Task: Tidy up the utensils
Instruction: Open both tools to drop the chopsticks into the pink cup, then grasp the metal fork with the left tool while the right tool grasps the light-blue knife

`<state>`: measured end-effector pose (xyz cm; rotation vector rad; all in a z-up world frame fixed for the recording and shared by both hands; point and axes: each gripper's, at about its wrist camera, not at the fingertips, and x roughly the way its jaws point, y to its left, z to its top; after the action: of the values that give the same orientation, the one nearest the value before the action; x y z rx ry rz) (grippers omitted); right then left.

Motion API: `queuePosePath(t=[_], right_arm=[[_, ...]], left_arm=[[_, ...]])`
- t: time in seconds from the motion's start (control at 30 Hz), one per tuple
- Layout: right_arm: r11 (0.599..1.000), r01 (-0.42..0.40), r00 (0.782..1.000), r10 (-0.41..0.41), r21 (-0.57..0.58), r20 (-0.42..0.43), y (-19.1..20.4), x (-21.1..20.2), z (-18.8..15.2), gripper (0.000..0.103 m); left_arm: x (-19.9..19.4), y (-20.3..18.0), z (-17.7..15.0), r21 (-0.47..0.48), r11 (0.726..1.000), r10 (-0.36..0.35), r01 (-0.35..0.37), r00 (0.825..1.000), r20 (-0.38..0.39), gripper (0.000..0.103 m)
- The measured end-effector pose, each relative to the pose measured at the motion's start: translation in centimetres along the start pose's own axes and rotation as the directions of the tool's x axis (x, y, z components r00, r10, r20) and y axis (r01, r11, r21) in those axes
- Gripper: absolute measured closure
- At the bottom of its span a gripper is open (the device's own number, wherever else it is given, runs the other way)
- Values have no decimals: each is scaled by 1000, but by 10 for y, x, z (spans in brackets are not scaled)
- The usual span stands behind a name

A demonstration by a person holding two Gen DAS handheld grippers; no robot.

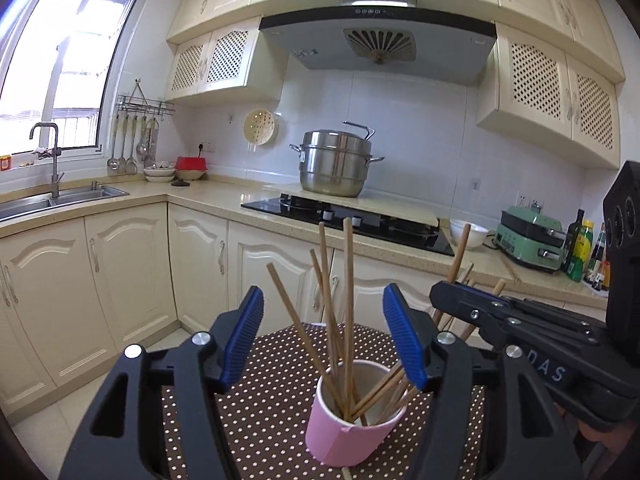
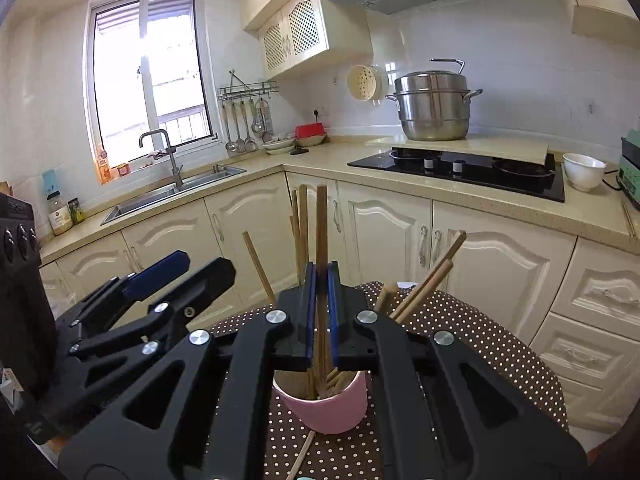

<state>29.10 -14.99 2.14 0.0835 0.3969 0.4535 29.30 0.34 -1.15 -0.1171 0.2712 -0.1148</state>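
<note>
Pink cup (image 1: 347, 416) w/ chopsticks (image 1: 338, 320) stands on dotted cloth (image 1: 272, 400). Left gripper (image 1: 323, 340): jaws spread wide, empty, over cup. Right gripper (image 2: 321, 312): clamped on one upright chopstick (image 2: 321, 224) above cup.

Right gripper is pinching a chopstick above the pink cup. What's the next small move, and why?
Probably open the right gripper a little: the chopstick it pinches stands upright with its lower end already inside the pink cup among the others. The left gripper is open beside the cup, holding nothing.
</note>
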Motion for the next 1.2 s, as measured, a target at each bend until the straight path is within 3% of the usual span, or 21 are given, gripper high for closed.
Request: queuePosePath(t=[0.13,0.2,0.23,0.3,0.67,0.83,1.03,1.2], right_arm=[[1000,10,1000,-10,10,19,1,-6,-1,96],[1000,16,1000,-16,17,20,0,-9,-1,89],[1000,19,1000,-20,22,23,0,-11,-1,83],[999,21,998,-22,33,52,0,-19,-2,46],[1000,25,991,-24,-5,130,17,-63,0,46],[998,54,995,-50,-41,92,18,-75,-13,44],[997,73,996,-75,-25,-55,7,-71,-52,41],[997,81,977,-77,16,-199,-5,-60,-91,41]], left_arm=[[-10,4,0,1,1000,11,-11,1000,-9,36],[-15,6,1,-6,1000,9,-9,1000,-17,35],[-18,6,2,-8,1000,9,-9,1000,-22,34],[-24,8,2,-7,1000,12,-12,1000,-26,34],[-62,13,-2,-5,1000,-9,9,999,-49,34],[-71,16,-16,-23,998,-66,63,986,-151,34],[-61,15,-54,-41,992,-129,122,925,-358,34],[-46,5,-99,-16,988,-140,155,833,-535,34]])
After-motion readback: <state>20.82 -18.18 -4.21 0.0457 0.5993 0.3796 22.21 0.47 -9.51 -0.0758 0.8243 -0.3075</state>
